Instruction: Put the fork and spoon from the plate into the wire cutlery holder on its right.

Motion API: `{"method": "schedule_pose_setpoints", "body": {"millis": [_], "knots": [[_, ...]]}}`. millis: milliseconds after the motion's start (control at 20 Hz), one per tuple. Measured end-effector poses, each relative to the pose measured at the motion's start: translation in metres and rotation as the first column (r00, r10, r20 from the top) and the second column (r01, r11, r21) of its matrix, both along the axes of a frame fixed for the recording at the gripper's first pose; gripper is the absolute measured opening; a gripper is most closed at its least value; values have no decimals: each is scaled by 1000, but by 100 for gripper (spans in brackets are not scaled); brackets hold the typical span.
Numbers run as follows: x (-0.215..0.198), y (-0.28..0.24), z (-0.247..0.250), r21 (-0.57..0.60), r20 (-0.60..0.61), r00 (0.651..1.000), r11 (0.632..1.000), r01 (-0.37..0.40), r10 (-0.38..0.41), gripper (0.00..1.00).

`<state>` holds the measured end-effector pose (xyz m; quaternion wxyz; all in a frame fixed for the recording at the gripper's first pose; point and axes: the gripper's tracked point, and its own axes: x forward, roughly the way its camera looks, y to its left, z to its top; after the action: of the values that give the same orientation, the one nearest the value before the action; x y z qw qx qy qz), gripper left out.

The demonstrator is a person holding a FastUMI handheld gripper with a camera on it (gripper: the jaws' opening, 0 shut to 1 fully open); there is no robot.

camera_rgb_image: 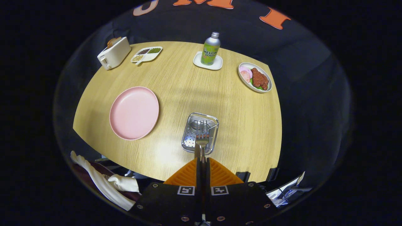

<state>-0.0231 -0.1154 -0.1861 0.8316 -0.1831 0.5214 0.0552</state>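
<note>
Where the gripper (203,160) enters at the bottom centre of the frame, its fingers are seen pressed together on the handle of a fork (202,135), which is held between them with the tines pointing away, over the holder (190,141).

Item 1. Holder: wire and perforated metal, rectangular, set on the counter (188,88) just ahead of the fingers, slightly right of centre. A spoon-like bowl is dimly made out inside it at the far end; this cannot be confirmed.

Item 2. Fork: metal, clamped by the handle, its head lying above the near half of the holder. Whether the tines touch the holder cannot be told.

Item 3. Plate (134,113): pink, round, bare, placed left of the holder and well apart from it.

Item 4. Toaster (113,53): cream, at the upper left corner of the counter, with bread seen in its slot.

Item 5. Tray (146,54): white, divided, just right of the toaster, holding dark, green and pale grains in separate compartments.

Item 6. Bottle (210,49): green with a silver cap, upright on a white coaster (216,65), at upper centre.

Item 7. Dish (254,77): oval, white, at the upper right, carrying brown meat, pink slices and a green leaf.

Item 8. White cloth (103,182): seen below the near edge of the counter, lower left.
</note>
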Motion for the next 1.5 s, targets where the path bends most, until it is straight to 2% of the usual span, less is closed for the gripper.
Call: {"method": "schedule_pose_setpoints", "body": {"millis": [250, 600, 850, 1050, 1150, 1250, 1350, 1500], "knots": [[6, -1, -19, -19, -134, 991, 1000, -21, 18, 5], [20, 7, -40, -25, -226, 974, 999, -22, 15, 5], [28, 12, -47, -14, -214, 977, 1000, -18, 14, 8], [33, 17, -36, 19, -151, 988, 1000, -18, 20, 11], [36, 17, -25, 36, -100, 995, 999, -5, 9, 18], [40, 18, -10, 53, -34, 999, 999, 8, -6, 35], [48, 21, 8, 71, 49, 999, 997, 17, -21, 58], [71, 31, 40, 118, 199, 978, 993, 32, -55, 89]]}}
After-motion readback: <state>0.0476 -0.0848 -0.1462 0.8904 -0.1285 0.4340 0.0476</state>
